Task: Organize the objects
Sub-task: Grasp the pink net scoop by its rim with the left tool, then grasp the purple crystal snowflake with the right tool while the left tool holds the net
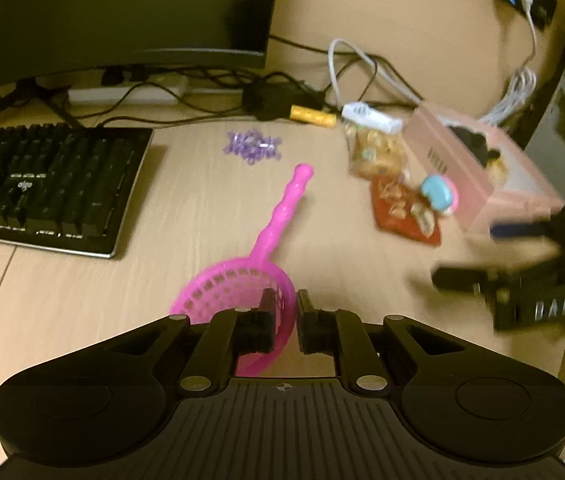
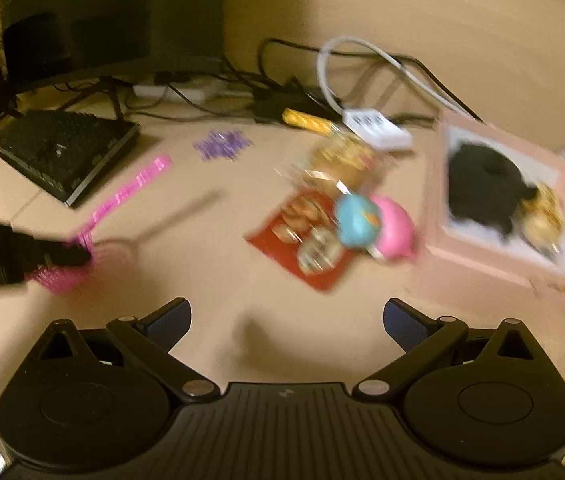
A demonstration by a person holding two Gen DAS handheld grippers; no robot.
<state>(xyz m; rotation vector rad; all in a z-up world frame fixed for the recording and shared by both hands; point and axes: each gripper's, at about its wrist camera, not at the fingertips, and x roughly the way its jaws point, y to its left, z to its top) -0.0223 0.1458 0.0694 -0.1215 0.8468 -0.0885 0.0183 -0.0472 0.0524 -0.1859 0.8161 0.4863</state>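
A pink plastic scoop net (image 1: 226, 288) hangs just over the desk, its beaded handle pointing away. My left gripper (image 1: 285, 299) is shut on the basket's rim. The right wrist view shows that same scoop (image 2: 60, 278) at far left, held by the left gripper (image 2: 70, 256). My right gripper (image 2: 288, 320) stands open over bare desk with nothing between its fingers; it appears blurred at the right of the left wrist view (image 1: 482, 280). Ahead lie a red snack packet (image 2: 302, 240), a blue-and-pink toy (image 2: 370, 220) and a pink box (image 2: 482, 276) holding a black object and a yellow snack.
A keyboard (image 1: 42, 184) and a monitor (image 1: 114, 12) fill the left. Purple clips (image 1: 252, 146) lie mid-desk. A yellow tube (image 1: 312, 116), a white hub (image 1: 370, 116), a snack bag (image 1: 378, 152) and tangled cables sit at the back. The pink box (image 1: 454, 168) stands at right.
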